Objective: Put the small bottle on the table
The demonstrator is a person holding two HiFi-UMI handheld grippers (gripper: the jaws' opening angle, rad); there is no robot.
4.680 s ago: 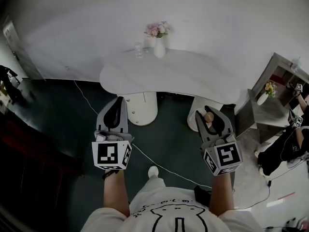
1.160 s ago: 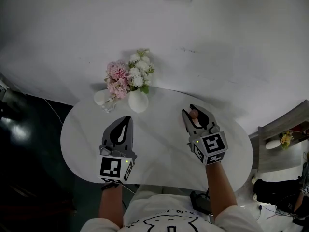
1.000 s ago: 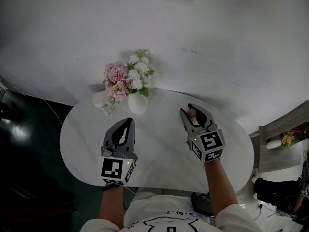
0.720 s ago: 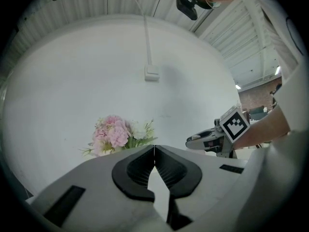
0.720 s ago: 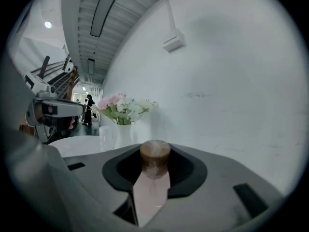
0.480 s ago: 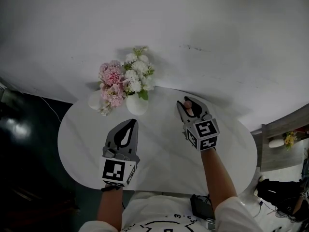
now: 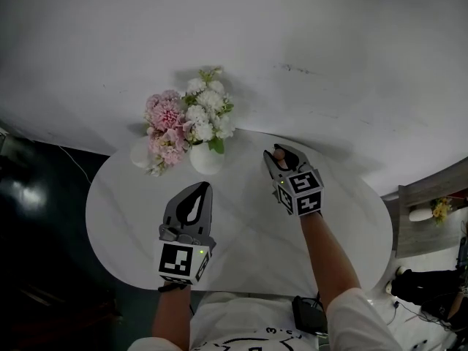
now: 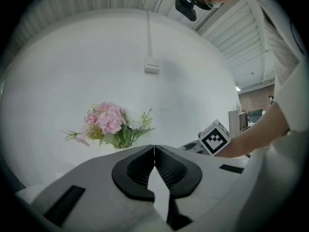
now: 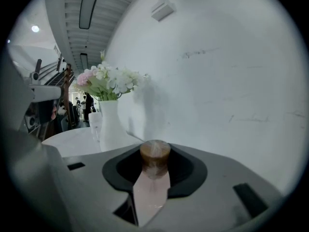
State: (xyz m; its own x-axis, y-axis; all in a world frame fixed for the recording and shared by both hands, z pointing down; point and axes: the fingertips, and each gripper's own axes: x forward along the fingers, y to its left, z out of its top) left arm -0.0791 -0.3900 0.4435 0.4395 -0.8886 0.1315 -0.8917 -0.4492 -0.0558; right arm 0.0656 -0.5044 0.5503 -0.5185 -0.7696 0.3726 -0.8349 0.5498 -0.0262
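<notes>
Pinching small bottle (image 9: 155, 164) just under its brown cap, right gripper (image 7: 278, 156) sits over far side of white oval table (image 7: 241, 229), right of white vase (image 7: 205, 159) with pink and white flowers (image 7: 186, 119). Can't tell if bottle touches tabletop. Left gripper (image 7: 204, 187) jaws pressed together, empty, over table's near left.

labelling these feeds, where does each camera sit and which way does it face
Head view: on the person's head, looking steeply down at the white oval table; shows left forearm, right forearm, left hand-held gripper, right hand-held gripper.
Left gripper view: on the left hand-held gripper, facing the white wall along its shut jaws; right forearm shows.
Right gripper view: on the right hand-held gripper, facing the wall past the small pinkish brown-capped bottle it grips.
Shared: all three show the pink-and-white flower bouquet.
</notes>
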